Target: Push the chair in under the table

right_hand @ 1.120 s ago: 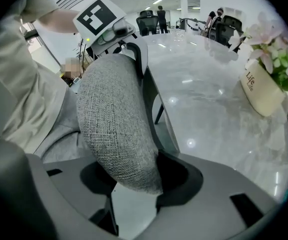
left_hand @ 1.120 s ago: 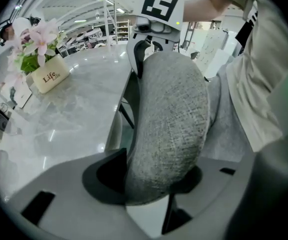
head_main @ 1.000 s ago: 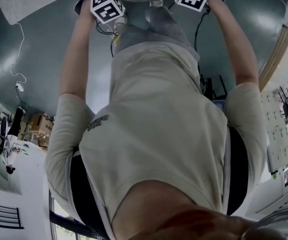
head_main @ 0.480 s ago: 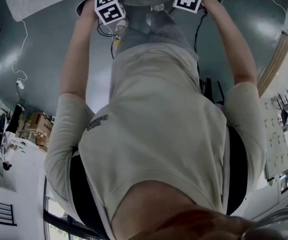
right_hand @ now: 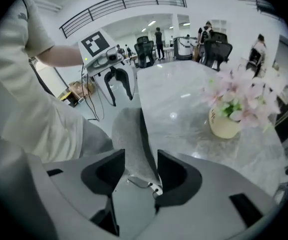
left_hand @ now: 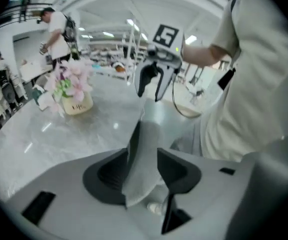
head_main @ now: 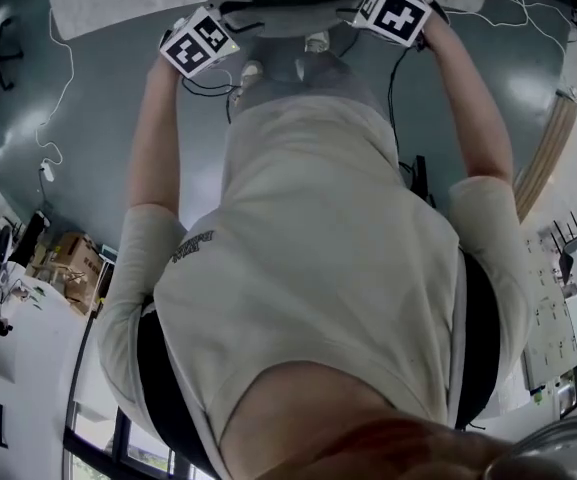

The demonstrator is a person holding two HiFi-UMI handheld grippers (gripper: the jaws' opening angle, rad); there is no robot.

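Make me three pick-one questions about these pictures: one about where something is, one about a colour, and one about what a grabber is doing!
1. Where does the cream flower pot stand?
A. on the pale glossy table
B. on the floor
C. on a chair seat

2. What colour are its flowers?
A. blue
B. yellow
C. pink

3. How do the left gripper's jaws stand?
A. wide open and empty
B. clamped on the grey fabric chair back
C. shut on a cable

Answers: A, both gripper views show the pot on the tabletop; C, the blossoms are pale pink; B, the left gripper view shows the chair back filling the gap between the jaws.
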